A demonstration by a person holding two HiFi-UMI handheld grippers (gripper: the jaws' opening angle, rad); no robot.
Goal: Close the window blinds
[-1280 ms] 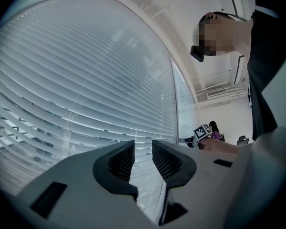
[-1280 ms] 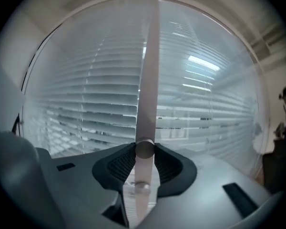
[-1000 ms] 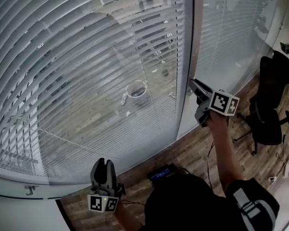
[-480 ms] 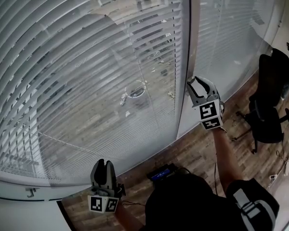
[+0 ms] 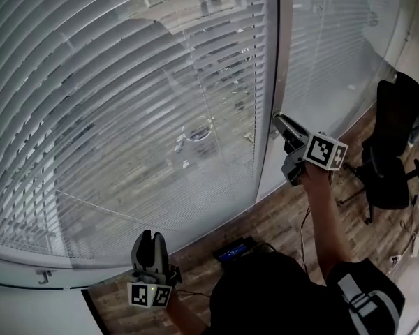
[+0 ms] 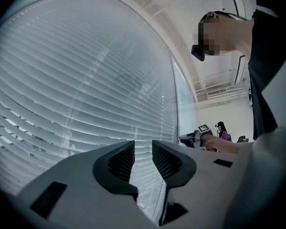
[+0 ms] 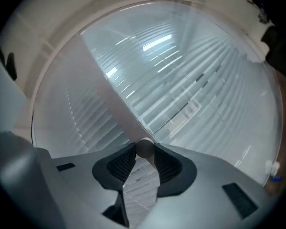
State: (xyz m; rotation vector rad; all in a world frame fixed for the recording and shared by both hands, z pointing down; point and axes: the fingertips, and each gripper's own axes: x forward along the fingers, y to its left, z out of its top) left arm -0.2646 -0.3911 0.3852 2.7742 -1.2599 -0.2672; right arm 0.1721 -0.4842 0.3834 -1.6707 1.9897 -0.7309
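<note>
The head view looks steeply down at the blinds; both gripper views look up at them from close.

Daylight through blinds, fisheye curving, dark vignetted corners

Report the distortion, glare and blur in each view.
Head view: the wide lens bows the blinds into arcs, and the picture is sharp overall, with daylight between the slats. Left gripper view: the corners are black, the blinds curve, and the near left tongs are soft. Right gripper view: bright streaks of glare cross the blinds, and the wand by the lens is blurred.
</note>
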